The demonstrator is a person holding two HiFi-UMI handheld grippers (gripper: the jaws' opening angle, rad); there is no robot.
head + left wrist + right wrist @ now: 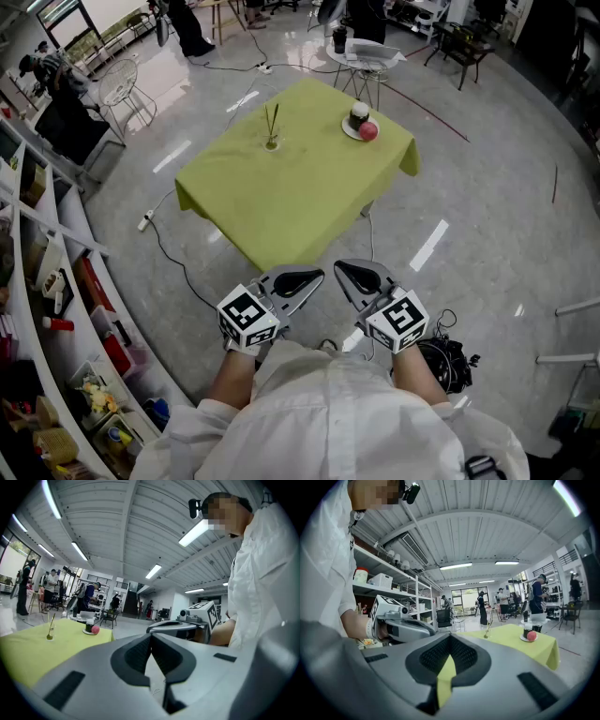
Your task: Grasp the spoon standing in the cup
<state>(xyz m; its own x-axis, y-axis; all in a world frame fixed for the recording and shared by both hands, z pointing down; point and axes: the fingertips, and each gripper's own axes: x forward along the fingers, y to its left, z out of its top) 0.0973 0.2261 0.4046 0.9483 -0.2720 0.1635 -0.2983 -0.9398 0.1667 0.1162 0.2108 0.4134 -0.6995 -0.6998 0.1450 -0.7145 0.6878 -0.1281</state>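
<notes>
Progress: grasp not begun, judging by the layout. The spoon [271, 120] stands in the cup [272, 143] on the far left part of the table [281, 211], untouched. The left hand-held gripper [305, 279] and right hand-held gripper [352, 272] sit close to the person's body, off the table's near corner and well apart from the cup. Each has its jaws closed together on nothing. Remaining: approach, jaw opening, closure on the spoon.

A yellow-green cloth covers the table. A plate [351, 132] with a dark jar [359, 114] and a red round fruit [368, 131] sits near the far right corner. The room has a glossy grey floor [487, 187] and shelving [37, 281] at left.

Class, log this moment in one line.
left gripper shut, empty | right gripper shut, empty | spoon standing in cup, untouched
</notes>
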